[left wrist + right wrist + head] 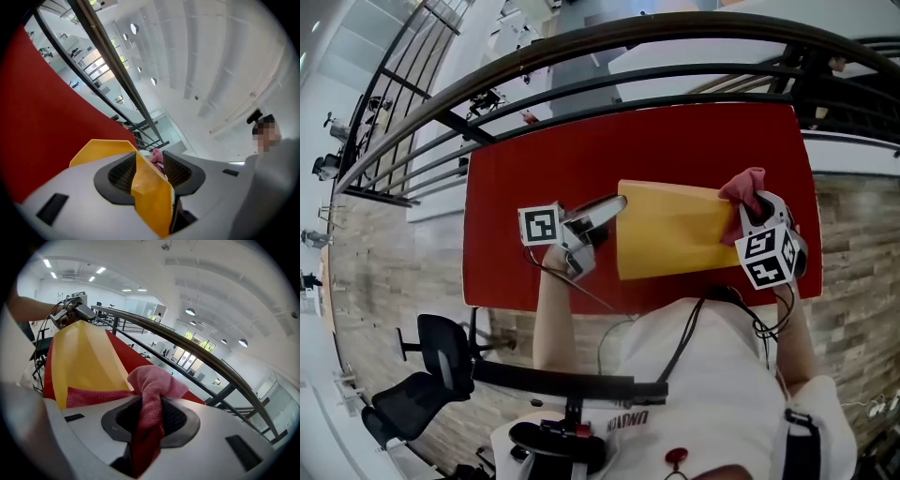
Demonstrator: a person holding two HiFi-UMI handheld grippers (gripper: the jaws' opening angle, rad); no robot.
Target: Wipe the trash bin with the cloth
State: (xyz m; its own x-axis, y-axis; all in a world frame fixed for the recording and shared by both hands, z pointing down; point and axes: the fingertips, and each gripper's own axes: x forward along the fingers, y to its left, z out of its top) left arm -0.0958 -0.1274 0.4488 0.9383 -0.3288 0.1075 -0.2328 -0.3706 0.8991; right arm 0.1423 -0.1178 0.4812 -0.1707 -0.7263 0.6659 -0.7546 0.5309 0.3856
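A yellow trash bin (675, 230) lies on its side on the red table (534, 159). At the bin's left end, my left gripper (614, 208) straddles the rim. In the left gripper view the thin yellow wall (150, 192) stands between the two pads with space on either side, so the left gripper (150, 166) is open. My right gripper (750, 211) is at the bin's right end, shut on a pink cloth (744, 184). The cloth (152, 385) bunches up out of the right gripper (151, 416) and drapes against the bin (84, 357).
A dark metal railing (581, 56) curves along the far side of the table. An office chair (431, 375) stands on the brick-pattern floor at the near left. The table's near edge (516, 305) lies just under my left forearm.
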